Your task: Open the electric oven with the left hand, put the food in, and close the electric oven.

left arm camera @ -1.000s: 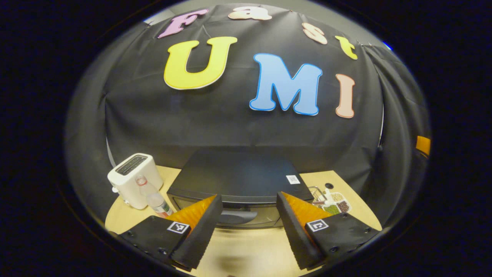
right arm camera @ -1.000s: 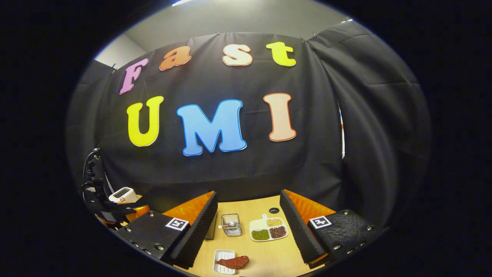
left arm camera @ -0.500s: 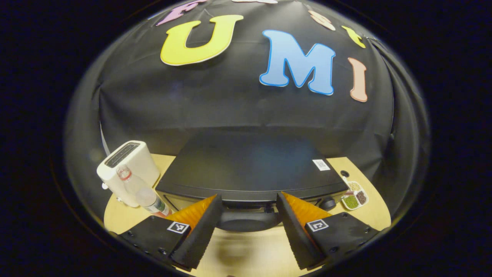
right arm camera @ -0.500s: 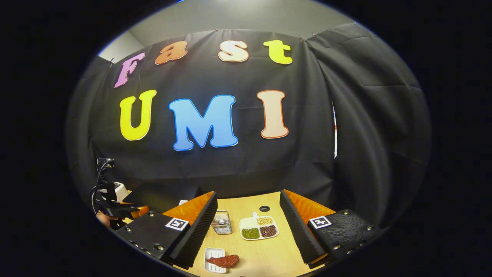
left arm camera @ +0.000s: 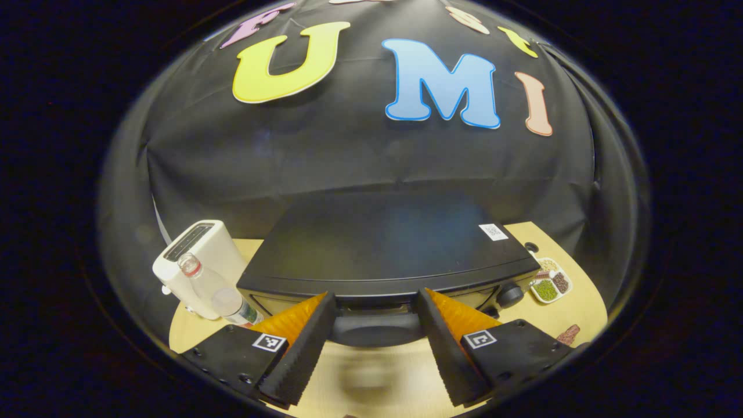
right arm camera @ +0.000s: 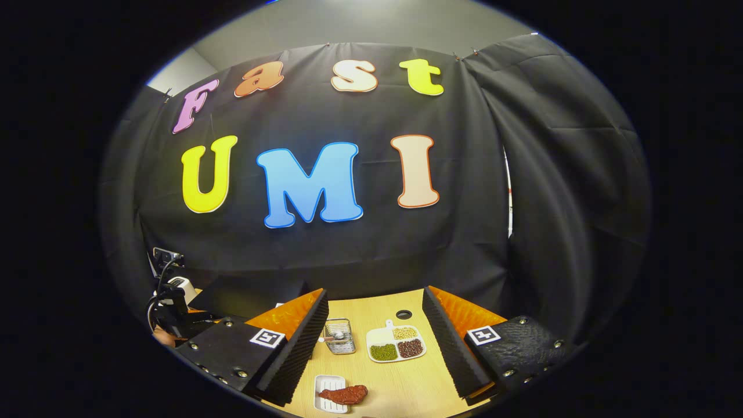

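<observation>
Closer now: left tool (left arm camera: 374, 348) open, straddling oven handle (left arm camera: 376, 328); right tool (right arm camera: 374, 348) open.

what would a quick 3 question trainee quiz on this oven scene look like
1. True or false: the left gripper is open, with the oven handle lying between its fingers.
2. On the table, the red meat lies on: A) a white dish B) the wire basket C) the divided plate
3. Fill in: beside the toaster stands a clear ____.

Key: 1 true; 2 A; 3 bottle
</observation>
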`<act>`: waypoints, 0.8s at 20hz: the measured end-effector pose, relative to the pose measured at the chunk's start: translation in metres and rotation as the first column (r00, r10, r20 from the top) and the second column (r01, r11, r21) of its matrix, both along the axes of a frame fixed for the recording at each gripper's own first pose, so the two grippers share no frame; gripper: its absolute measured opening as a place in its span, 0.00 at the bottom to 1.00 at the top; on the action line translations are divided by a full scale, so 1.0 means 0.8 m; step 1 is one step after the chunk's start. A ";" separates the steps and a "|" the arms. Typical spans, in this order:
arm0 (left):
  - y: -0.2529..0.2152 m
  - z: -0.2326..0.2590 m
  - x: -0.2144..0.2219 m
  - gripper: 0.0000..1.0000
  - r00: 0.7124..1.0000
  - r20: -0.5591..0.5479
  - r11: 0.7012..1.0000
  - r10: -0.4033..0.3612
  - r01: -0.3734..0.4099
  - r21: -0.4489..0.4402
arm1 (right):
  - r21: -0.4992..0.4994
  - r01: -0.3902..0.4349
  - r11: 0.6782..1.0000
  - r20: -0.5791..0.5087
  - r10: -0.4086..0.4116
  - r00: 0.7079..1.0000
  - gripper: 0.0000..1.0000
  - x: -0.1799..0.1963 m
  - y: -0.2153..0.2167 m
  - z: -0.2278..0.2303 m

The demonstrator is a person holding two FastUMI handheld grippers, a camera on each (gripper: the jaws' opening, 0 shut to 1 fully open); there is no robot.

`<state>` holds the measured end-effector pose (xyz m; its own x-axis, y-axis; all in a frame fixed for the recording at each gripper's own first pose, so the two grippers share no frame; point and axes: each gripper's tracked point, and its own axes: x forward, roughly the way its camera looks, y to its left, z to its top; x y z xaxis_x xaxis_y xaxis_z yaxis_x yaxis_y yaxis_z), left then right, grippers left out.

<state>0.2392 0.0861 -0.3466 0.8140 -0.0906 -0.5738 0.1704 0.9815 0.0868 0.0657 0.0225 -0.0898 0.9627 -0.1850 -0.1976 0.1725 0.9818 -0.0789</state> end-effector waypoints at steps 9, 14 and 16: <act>0.007 -0.006 -0.055 0.99 1.000 -0.008 1.000 -0.009 0.009 -0.002 | 0.002 -0.028 1.000 0.010 0.028 1.000 0.98 -0.011 0.019 0.004; 0.013 -0.020 -0.092 0.92 1.000 -0.028 1.000 0.000 -0.001 -0.014 | -0.010 -0.050 0.999 0.013 0.050 0.999 0.98 -0.018 0.028 0.006; 0.015 -0.029 -0.106 0.95 0.999 -0.037 1.000 0.005 -0.005 -0.012 | -0.014 -0.053 0.999 0.010 0.053 0.999 0.98 -0.022 0.029 0.004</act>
<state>0.1543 0.0981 -0.3702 0.7928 -0.0938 -0.6022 0.1682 0.9834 0.0683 0.0480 0.0459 -0.0867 0.9731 -0.1364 -0.1855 0.1212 0.9885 -0.0907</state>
